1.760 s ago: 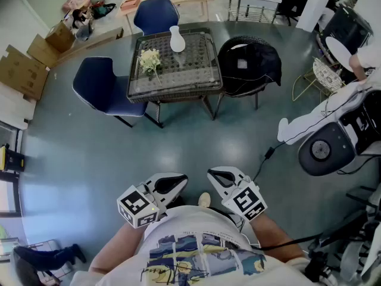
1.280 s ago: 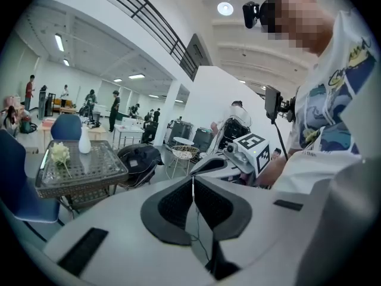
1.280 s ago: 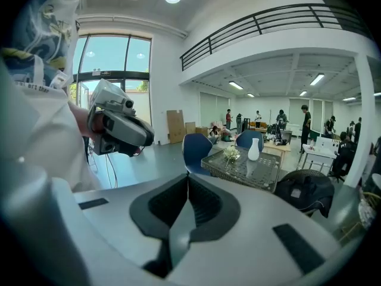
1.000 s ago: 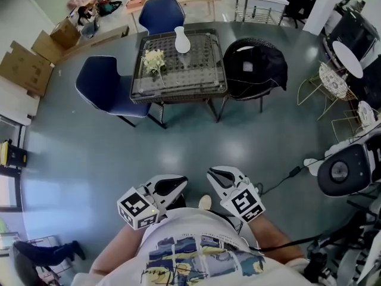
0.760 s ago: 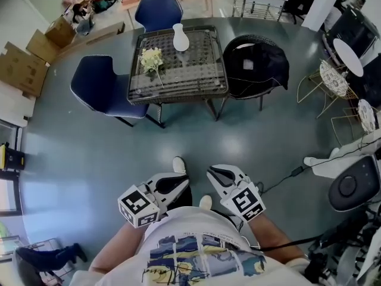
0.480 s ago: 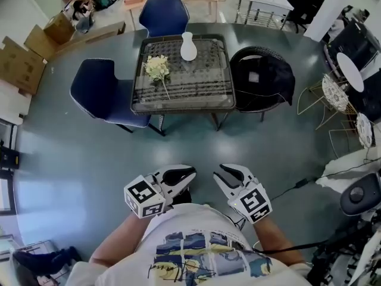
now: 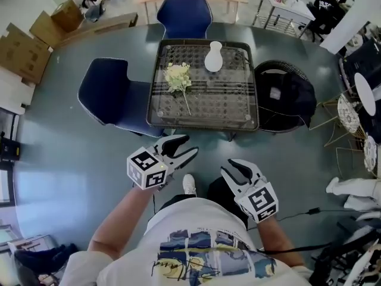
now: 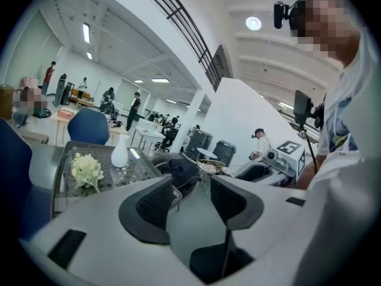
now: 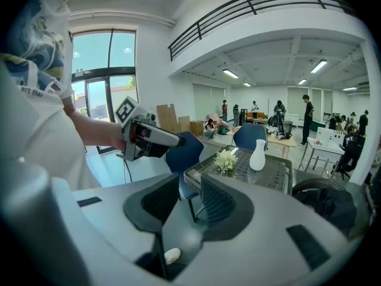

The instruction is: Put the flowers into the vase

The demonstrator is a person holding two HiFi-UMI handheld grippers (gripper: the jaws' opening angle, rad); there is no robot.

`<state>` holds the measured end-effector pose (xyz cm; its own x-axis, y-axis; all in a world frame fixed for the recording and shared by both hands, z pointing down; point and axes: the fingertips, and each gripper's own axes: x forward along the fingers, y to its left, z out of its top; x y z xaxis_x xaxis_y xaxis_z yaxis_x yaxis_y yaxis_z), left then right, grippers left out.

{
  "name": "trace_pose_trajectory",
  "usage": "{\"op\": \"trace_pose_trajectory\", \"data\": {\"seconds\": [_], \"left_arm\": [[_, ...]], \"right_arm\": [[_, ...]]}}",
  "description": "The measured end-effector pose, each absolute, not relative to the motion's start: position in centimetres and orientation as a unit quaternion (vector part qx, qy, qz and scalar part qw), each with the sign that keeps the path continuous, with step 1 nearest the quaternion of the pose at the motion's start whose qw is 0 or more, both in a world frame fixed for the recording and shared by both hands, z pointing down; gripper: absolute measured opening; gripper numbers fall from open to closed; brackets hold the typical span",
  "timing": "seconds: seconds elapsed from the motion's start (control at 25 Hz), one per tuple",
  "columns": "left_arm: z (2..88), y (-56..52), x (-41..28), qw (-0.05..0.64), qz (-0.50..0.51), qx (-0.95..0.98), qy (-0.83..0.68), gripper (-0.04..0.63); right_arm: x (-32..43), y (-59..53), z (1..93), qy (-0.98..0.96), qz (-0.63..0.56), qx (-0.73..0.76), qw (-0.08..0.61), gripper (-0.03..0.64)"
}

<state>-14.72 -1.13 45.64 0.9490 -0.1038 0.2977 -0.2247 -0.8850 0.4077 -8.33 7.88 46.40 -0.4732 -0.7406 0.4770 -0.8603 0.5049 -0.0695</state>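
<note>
White flowers (image 7: 178, 76) lie on the glass-topped wicker table (image 7: 221, 103), their stem pointing toward me. A white vase (image 7: 213, 57) stands upright just behind them, to the right. My left gripper (image 7: 187, 146) is held out over the floor, short of the table's near edge. Its jaws are opening and nothing is between them (image 8: 191, 186). My right gripper (image 7: 233, 167) hangs closer to my body. Its jaws (image 9: 190, 186) show only a narrow gap and hold nothing. The flowers (image 8: 86, 170) (image 9: 226, 159) and vase (image 8: 119, 155) (image 9: 257, 155) lie well ahead of both grippers.
A blue chair (image 7: 113, 97) stands at the table's left and another (image 7: 184, 14) behind it. A dark chair with a black garment (image 7: 286, 100) stands on the right. Cardboard boxes (image 7: 27, 46) sit far left. Other people are at the far end of the hall.
I have walked closer to the table, which now sits nearer and more central. The left gripper has reached forward and its jaws have parted. The right gripper looks unchanged.
</note>
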Motion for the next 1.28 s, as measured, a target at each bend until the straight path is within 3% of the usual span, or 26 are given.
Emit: {"op": "trace_pose_trajectory", "data": {"seconds": [0.2, 0.48, 0.76, 1.0, 1.28], "left_arm": [[47.9, -11.6, -13.9, 0.247, 0.121, 0.951, -0.142, 0.187], [55.6, -27.1, -12.3, 0.316, 0.179, 0.892, -0.269, 0.216], [62.6, -40.6, -9.8, 0.367, 0.236, 0.828, -0.353, 0.327], [69.6, -46.5, -9.6, 0.395, 0.321, 0.765, -0.395, 0.379], [76.7, -49.0, -9.6, 0.448, 0.391, 0.698, -0.4, 0.385]], "right_arm": [[-6.8, 2.4, 47.7, -0.855, 0.16, 0.447, 0.21, 0.098], [-1.3, -7.4, 48.6, -0.875, 0.164, 0.401, 0.217, 0.098], [6.0, -14.3, 50.2, -0.877, 0.187, 0.384, 0.219, 0.098], [10.4, -17.4, 52.4, -0.873, 0.211, 0.378, 0.226, 0.098], [14.6, -19.1, 54.5, -0.853, 0.244, 0.393, 0.244, 0.098]]}}
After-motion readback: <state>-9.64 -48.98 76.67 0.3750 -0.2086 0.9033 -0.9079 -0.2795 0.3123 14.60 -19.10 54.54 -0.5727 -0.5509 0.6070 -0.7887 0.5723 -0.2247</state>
